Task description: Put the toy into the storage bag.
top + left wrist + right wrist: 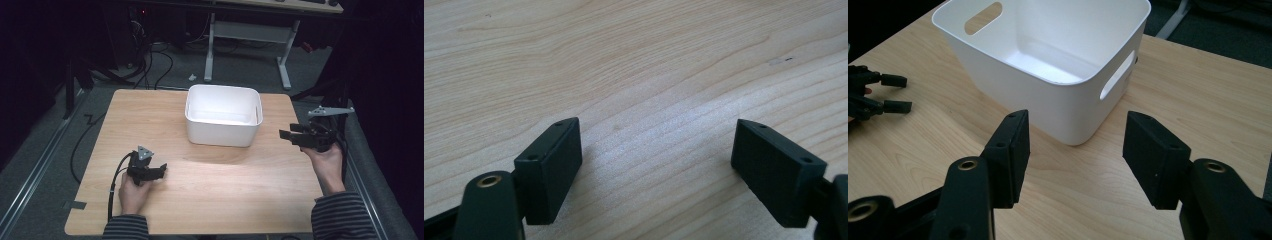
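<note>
A white bin [223, 121] stands upright on the far middle of the wooden table [225, 190], its handle slots in the short walls. The right gripper [286, 135] is held above the table's right edge, level with the bin and pointing at its right wall, near but apart from it; in the right gripper view [1074, 150] its jaws stand spread with nothing between them and the bin's near corner lies just beyond. The left gripper [162, 170] rests low at the near left of the table, well apart from the bin; in the left gripper view [656, 167] its jaws are spread wide over bare wood.
</note>
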The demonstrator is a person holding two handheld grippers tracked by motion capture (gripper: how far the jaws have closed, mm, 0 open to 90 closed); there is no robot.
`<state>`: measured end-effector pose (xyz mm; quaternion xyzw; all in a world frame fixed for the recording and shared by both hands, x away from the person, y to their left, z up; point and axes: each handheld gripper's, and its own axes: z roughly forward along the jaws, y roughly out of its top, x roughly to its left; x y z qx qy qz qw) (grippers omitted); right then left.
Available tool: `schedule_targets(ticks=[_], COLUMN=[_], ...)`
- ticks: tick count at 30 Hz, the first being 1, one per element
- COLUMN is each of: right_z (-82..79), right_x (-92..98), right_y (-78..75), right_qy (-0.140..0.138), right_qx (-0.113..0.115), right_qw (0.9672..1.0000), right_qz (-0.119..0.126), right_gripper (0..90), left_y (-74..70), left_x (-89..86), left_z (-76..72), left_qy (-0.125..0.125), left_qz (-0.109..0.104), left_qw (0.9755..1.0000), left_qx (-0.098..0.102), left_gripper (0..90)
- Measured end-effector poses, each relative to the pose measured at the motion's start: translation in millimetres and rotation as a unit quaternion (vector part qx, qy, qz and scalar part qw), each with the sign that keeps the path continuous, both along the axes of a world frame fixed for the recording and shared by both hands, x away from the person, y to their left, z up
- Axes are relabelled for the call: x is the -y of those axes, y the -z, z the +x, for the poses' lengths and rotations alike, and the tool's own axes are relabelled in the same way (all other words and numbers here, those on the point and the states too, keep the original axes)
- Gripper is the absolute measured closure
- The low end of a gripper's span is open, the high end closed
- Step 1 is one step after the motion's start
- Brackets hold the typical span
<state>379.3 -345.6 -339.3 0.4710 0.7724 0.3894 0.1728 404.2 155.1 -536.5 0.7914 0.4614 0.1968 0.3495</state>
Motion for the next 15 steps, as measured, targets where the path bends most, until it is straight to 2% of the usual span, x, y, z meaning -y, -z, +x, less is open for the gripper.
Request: schedule_targets(ticks=[5,9,15], right_z=[-12.3,-19.7,-31.3], right_x=[2.3,1.8,-8.1], right_y=[5.2,8.4,8.2], right_qy=[-0.001,0.001,-0.016], right_qx=[0.003,0.008,0.016], right_qw=[1.0000,1.0000,0.9997], right_qz=[0.004,-0.004,-0.008], right_gripper=[45.1,45.0,45.0], left_y=[0.0,0.0,0.0], left_x=[0.0,0.0,0.0], left_z=[0.0,0.0,0.0], left_qy=[0.000,0.000,0.000], left_qz=[0.000,0.000,0.000], left_qw=[1.0000,1.0000,1.0000], left_qx=[0.000,0.000,0.000], left_gripper=[20.6,20.6,20.6])
